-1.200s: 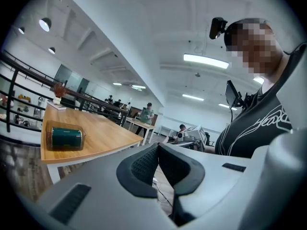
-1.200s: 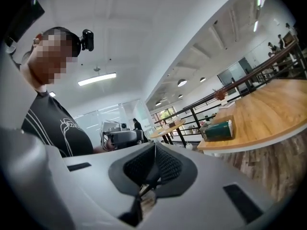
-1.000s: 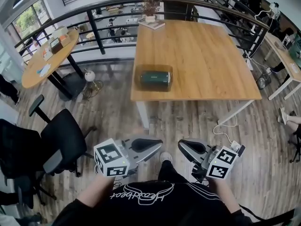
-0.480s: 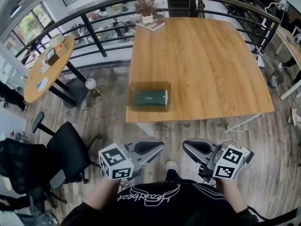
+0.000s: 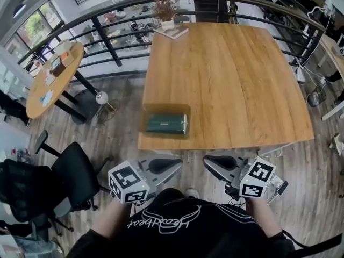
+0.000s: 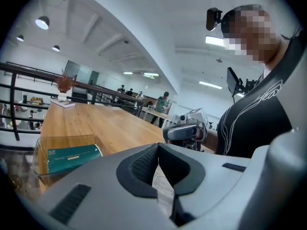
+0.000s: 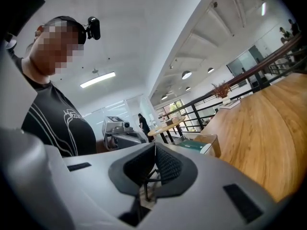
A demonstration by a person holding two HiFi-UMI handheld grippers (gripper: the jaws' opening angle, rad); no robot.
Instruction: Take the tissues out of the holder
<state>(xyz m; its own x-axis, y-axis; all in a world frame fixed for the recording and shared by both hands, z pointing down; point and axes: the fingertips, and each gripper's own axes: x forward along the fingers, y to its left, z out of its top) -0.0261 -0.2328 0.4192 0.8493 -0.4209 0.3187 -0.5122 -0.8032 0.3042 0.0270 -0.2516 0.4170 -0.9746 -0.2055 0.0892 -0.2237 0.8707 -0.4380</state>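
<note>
A clear amber holder (image 5: 183, 112) stands at the near left corner of the wooden table (image 5: 231, 79), with a dark green tissue pack (image 5: 166, 123) lying in it. Both grippers hover over the floor, short of the table's near edge and pointing at each other. My left gripper (image 5: 180, 164) is shut and empty; its closed tips (image 6: 158, 145) show the tissue pack (image 6: 72, 157) in the holder (image 6: 45, 145) off to the left. My right gripper (image 5: 205, 161) is also shut with nothing in it (image 7: 154, 145), and the holder (image 7: 213, 143) lies beyond it.
A potted dry plant (image 5: 166, 9) and a book (image 5: 172, 31) sit at the table's far edge by a black railing (image 5: 107, 34). A round side table (image 5: 51, 77) and a black office chair (image 5: 70, 171) stand to the left. People work at desks in the distance.
The person has stepped closer to the table: the holder with the tissue pack now lies nearer the grippers. Both grippers stay shut and level.
</note>
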